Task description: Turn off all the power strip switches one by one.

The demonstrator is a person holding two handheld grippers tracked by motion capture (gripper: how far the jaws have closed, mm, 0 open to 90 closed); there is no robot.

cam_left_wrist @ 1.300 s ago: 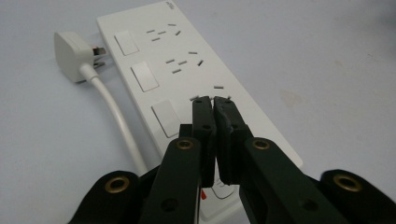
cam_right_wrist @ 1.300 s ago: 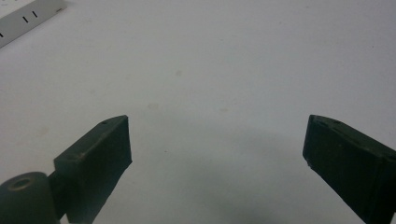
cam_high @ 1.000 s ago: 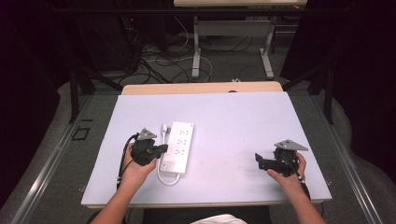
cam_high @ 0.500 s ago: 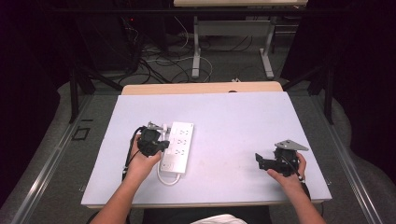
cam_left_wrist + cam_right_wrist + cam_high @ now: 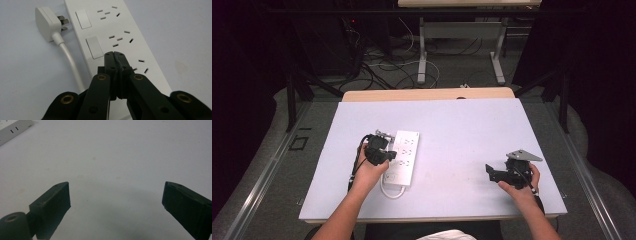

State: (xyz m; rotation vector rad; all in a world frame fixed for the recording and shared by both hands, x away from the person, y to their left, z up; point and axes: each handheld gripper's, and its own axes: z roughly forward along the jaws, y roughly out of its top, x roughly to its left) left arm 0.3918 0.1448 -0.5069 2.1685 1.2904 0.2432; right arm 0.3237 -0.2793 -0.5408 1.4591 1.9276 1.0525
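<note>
Left gripper (image 5: 115, 53), jaws together, over power strip (image 5: 125, 35)

Overhead view; two close gripper-mounted views.

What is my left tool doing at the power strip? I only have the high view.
Observer: The left tool is shut, its tip over the power strip, right beside a rocker switch.
Operator: Is the plug in a socket?
Observer: No. The plug lies on the table beside the strip, prongs bare.
Operator: And the right tool?
Observer: The right tool is open, with nothing between its jaws and bare table beneath.
</note>
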